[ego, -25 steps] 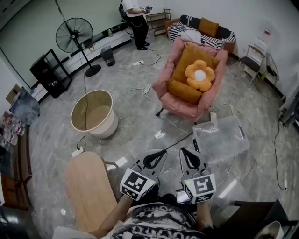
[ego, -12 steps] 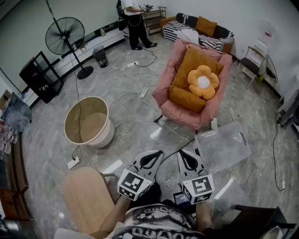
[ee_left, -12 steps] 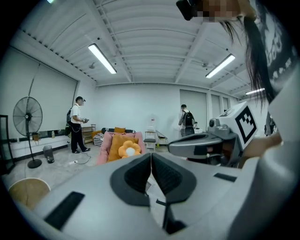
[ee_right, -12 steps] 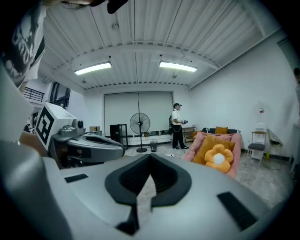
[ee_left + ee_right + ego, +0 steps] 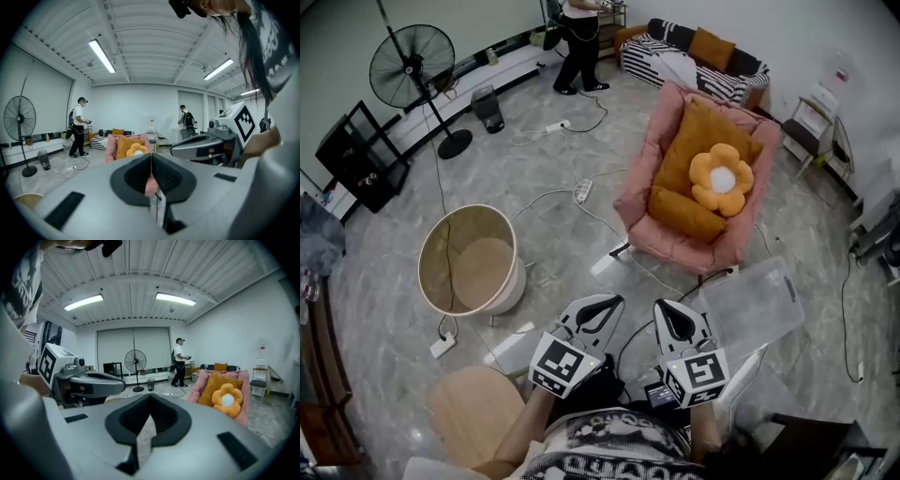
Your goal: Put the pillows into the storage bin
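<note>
Three orange pillows lie on a pink chair [image 5: 649,183]: a big back pillow [image 5: 701,136], a flower-shaped pillow [image 5: 722,178] and a bolster [image 5: 686,214]. A clear plastic bin [image 5: 755,302] sits on the floor in front of the chair, to my right. A round beige basket [image 5: 450,251] stands to the left. My left gripper [image 5: 602,305] and right gripper [image 5: 669,311] are held side by side near my body, both shut with nothing in them. The flower pillow [image 5: 136,150] shows ahead in the left gripper view, and the flower pillow [image 5: 226,400] at the right in the right gripper view.
Cables and power strips [image 5: 581,191] run across the grey floor between basket and chair. A standing fan [image 5: 411,58] and a black shelf [image 5: 352,155] are at the left. A person [image 5: 579,37] stands at the back by a striped sofa [image 5: 694,58]. A wooden stool [image 5: 473,412] is beside my left arm.
The view has moved forward and to the left: chair, basket and clear bin have slid lower and nearer in the head view. Both grippers stay shut, close to my body.
</note>
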